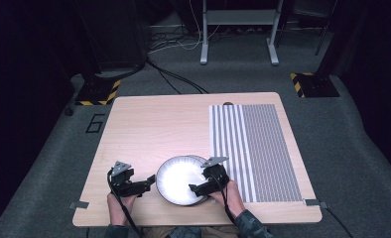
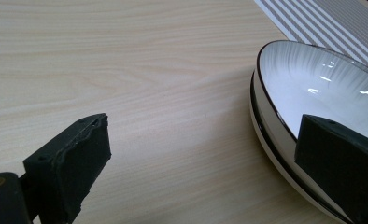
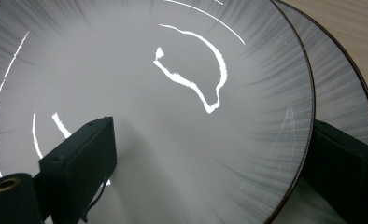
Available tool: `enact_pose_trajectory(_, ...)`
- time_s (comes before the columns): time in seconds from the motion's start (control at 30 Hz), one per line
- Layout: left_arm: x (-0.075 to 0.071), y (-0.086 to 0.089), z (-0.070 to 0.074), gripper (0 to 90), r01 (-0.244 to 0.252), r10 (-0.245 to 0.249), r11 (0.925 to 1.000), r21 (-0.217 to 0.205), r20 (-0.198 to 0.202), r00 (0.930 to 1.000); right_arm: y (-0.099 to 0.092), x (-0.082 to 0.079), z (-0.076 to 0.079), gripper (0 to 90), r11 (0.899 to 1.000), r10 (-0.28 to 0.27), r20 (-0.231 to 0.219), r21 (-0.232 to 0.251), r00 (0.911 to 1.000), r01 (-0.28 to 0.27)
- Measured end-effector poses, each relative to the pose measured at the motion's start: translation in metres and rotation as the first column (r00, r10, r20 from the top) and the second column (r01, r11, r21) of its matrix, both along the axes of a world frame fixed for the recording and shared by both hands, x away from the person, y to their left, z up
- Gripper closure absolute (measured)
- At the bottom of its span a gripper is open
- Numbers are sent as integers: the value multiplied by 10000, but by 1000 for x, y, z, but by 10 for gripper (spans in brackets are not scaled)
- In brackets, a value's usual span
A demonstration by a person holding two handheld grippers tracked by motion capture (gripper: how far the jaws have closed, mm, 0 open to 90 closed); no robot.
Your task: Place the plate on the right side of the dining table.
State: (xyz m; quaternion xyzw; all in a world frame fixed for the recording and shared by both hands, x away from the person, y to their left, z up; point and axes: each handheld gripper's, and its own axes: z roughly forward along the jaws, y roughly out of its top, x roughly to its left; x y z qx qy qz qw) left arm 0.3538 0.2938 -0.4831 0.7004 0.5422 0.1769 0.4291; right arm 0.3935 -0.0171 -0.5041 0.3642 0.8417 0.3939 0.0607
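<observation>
We work at the near edge of the worktop (image 1: pixel 149 124), where two shallow white bowls with thin dark rims sit nested, the top bowl (image 1: pixel 179 179) resting in the lower bowl (image 3: pixel 345 100), just left of the striped mat (image 1: pixel 255 148).

The right tongs (image 1: pixel 199 189) stand open astride the top bowl's right-hand rim: in the right gripper view one jaw hovers over the glazed inside and the other sits outside, between the two rims. They are not yet pinched on anything we can see. The left tongs (image 1: pixel 151 181) are open too, held just beside the stack's left edge; in the left gripper view one jaw hangs over bare wood and the other is right at the rim, though we cannot tell whether it touches.

We judge these bowls to be glazed ceramic: stiff, fairly heavy for their size, slick under the pads and liable to chip or crack if knocked or dropped. The rim is the sensible place to hold, one jaw inside and one outside, gripped firmly because the glaze gives little friction.

Being round, the bowls have no long axis across the worktop; their openings face straight up and they sit level, the top one offset slightly to the left of the lower.
</observation>
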Motion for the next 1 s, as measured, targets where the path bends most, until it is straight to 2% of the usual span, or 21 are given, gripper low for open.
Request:
enact_pose_trajectory(0.23,0,-7,4,35,250,-250,9997,7,22,9997,0,1,0,71,10000,21,-20,37,10000,-21)
enact_pose_trajectory(0.43,4,-20,-1,40,656,-657,9978,-26,-258,9975,0,1,0,71,10000,57,-101,56,9999,-56)
enact_pose_trajectory(0.57,5,-30,-6,48,1055,-1051,9944,31,-604,9926,0,1,0,71,10000,66,-106,42,9999,-65)
enact_pose_trajectory(0.67,4,-35,-9,73,1223,-1226,9925,-84,-666,9902,0,2,0,71,10000,74,-165,63,9998,-73)
enact_pose_trajectory(0.77,4,-37,-11,90,1299,-1307,9914,-165,-701,9889,0,3,0,71,9999,149,-37,54,9999,-149)
enact_pose_trajectory(0.8,4,-39,-12,107,1354,-1368,9905,-230,-787,9875,0,3,0,71,9999,147,-32,51,9999,-147)
enact_pose_trajectory(0.93,4,-41,-14,291,1381,-1395,9902,-228,-844,9866,0,3,0,72,9999,129,-11,20,9999,-129)
enact_pose_trajectory(0.97,4,-41,-14,291,1404,-1418,9898,-220,-882,9859,1,3,0,73,9999,123,-9,10,9999,-123)
enact_pose_trajectory(1.0,4,-41,-14,345,1489,-1510,9884,-307,-863,9848,1,3,0,91,10000,86,49,10,10000,-86)
